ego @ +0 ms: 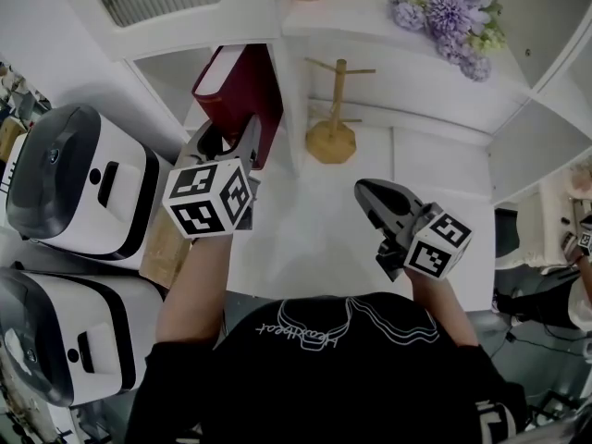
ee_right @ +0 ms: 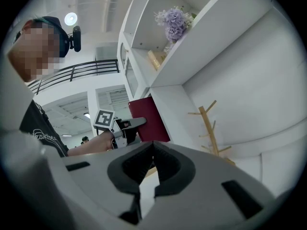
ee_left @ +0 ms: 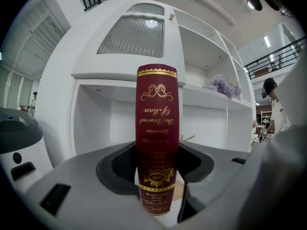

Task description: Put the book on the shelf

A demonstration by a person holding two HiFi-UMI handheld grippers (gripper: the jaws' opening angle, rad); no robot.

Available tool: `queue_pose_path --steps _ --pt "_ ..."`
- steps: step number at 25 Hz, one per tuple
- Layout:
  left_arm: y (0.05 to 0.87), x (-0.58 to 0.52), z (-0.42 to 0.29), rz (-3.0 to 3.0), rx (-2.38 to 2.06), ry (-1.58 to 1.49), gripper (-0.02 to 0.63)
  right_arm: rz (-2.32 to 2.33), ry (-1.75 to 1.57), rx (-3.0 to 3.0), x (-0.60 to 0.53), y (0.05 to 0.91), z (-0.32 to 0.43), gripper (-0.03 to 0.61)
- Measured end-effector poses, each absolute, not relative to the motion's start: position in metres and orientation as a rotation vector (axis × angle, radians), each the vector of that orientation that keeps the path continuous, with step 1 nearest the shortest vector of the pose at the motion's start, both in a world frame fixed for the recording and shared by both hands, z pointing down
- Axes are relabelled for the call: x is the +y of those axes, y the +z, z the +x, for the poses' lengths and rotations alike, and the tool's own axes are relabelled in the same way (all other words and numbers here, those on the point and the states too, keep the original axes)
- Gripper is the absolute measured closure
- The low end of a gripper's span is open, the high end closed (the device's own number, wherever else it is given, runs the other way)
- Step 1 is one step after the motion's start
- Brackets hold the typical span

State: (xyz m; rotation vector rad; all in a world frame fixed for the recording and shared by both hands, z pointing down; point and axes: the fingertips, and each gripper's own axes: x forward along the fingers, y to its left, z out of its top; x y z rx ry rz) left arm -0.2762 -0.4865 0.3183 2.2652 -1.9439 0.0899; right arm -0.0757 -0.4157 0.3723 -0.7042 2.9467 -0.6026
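Observation:
A dark red book (ego: pixel 242 86) with gold lettering on its spine (ee_left: pixel 157 128) stands upright between the jaws of my left gripper (ego: pixel 229 139), which is shut on its lower part. The book is at the mouth of the left compartment of the white shelf (ego: pixel 291 91), right beside the divider. In the right gripper view the book (ee_right: pixel 146 119) shows partly behind that divider, with the left gripper (ee_right: pixel 125 126) on it. My right gripper (ego: pixel 367 194) hangs over the white counter to the right, shut with nothing in it (ee_right: pixel 152 146).
A wooden mug tree (ego: pixel 333 118) stands in the compartment to the right of the book. Purple flowers (ego: pixel 449 17) sit on the shelf above. Two white and grey appliances (ego: pixel 79 178) (ego: pixel 65 340) stand at the left, a wooden board (ego: pixel 166 243) beside them.

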Motion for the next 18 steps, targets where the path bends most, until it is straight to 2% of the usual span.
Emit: queue_pose_path --steps 18 --pt "0.318 -0.545 -0.276 2.283 -1.987 0.067 0.405 -0.84 -0.609 2.909 -0.445 0.376 -0.06 0.572"
